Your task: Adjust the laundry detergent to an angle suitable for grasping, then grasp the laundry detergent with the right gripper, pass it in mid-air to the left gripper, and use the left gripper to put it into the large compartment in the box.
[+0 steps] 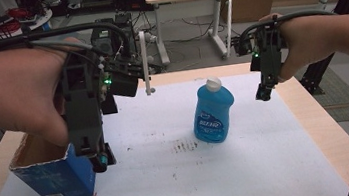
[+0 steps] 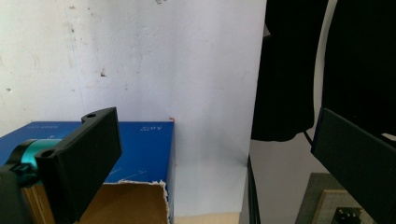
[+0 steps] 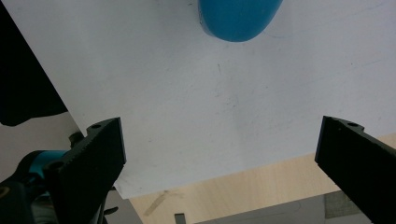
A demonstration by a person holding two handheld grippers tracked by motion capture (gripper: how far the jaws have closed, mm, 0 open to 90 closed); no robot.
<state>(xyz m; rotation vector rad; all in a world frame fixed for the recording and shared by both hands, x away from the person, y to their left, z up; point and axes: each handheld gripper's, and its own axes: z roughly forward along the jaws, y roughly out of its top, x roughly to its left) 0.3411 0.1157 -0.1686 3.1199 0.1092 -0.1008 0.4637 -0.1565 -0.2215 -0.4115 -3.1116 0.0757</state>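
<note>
A white sheet (image 1: pixel 252 169) covers the wooden tabletop. The open blue carton (image 1: pixel 53 176) stands at its left edge under the left gripper (image 1: pixel 100 160), jaws apart and empty. The blue detergent bottle (image 1: pixel 213 111) stands upright mid-sheet; the right gripper (image 1: pixel 264 92) hovers beside it, jaws apart.

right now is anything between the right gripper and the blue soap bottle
Nothing visible. The right gripper hangs open, off to the side of the blue soap bottle, with only bare white table cover between them. The blue cardboard box sits far across by the left gripper.
</note>
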